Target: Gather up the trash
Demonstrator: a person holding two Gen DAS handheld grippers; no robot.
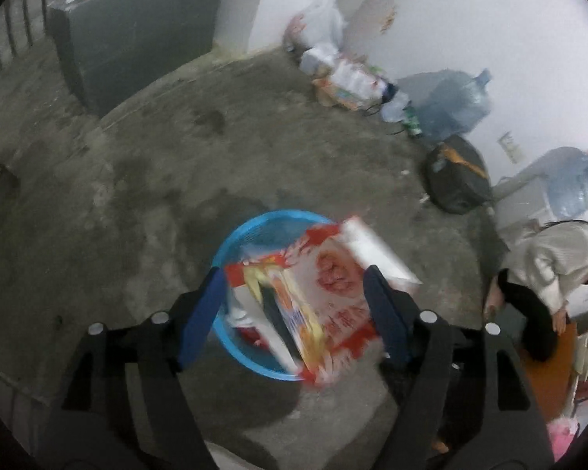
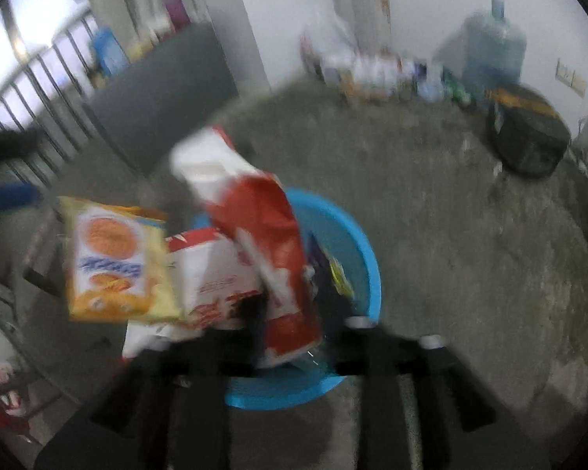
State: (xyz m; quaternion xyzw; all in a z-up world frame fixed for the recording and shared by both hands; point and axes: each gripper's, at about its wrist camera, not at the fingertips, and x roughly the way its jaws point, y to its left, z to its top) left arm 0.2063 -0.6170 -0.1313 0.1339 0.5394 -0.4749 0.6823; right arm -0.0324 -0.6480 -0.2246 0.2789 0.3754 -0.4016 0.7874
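Observation:
A blue plastic basket (image 1: 231, 235) stands on the concrete floor and holds several wrappers. In the left wrist view my left gripper (image 1: 294, 293) is wide open above it, and a red-and-white snack package (image 1: 333, 286) with a yellow biscuit pack (image 1: 305, 325) lies between the fingers without touching them. In the blurred right wrist view the basket (image 2: 356, 243) sits ahead, with a yellow biscuit pack (image 2: 109, 258) and a red-and-white box (image 2: 215, 278) at its left. My right gripper (image 2: 290, 313) is closed on a red-and-white wrapper (image 2: 262, 235) standing up from the jaws.
A grey cabinet (image 1: 137, 39) stands at the back left by a railing (image 1: 4, 39). Bags and bottles (image 1: 345, 74), water jugs (image 1: 454, 102) and a dark bag (image 1: 458, 176) line the white wall. A person (image 1: 548, 270) crouches at the right.

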